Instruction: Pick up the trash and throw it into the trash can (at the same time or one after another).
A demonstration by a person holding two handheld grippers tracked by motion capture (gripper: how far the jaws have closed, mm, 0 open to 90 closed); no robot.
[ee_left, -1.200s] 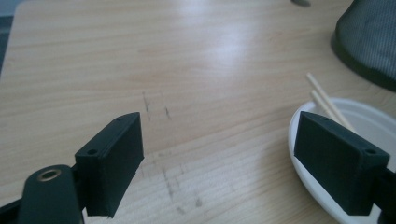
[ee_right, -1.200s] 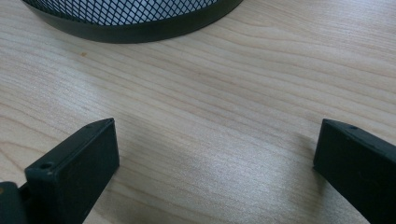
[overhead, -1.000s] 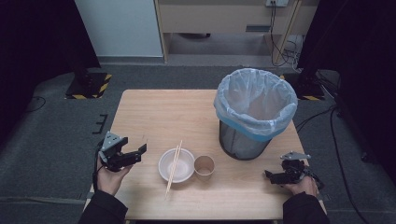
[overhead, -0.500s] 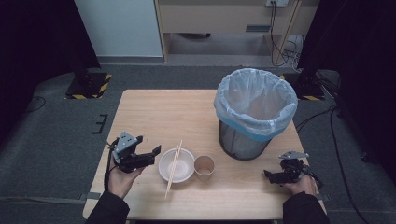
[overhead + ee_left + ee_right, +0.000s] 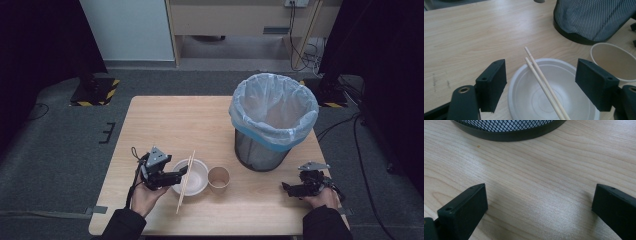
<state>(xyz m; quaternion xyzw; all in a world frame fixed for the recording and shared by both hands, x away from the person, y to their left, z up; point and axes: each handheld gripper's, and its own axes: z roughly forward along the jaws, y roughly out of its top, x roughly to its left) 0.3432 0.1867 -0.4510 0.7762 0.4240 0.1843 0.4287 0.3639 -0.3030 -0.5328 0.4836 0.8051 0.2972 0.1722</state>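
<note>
A pair of wooden chopsticks (image 5: 185, 181) lies across a white bowl (image 5: 198, 174) near the table's front edge. My left gripper (image 5: 181, 173) reaches in from the left at the bowl's rim. In the left gripper view the chopsticks (image 5: 543, 82) run between its jaws over the bowl (image 5: 527, 100). The jaws have just been closing a little, but they stand open and clear of the sticks. My right gripper (image 5: 287, 188) rests open on the table at the front right, with bare wood between its jaws (image 5: 539, 190).
A brown paper cup (image 5: 218, 179) stands just right of the bowl, also in the left gripper view (image 5: 614, 62). A black mesh bin (image 5: 272, 120) with a pale blue liner stands at the back right; its base (image 5: 509, 130) is ahead of the right gripper. The wooden table (image 5: 175, 120) extends behind.
My left gripper has moved right, from the table's left side to the bowl, so its jaws now straddle the chopsticks. The right gripper has stayed put.
</note>
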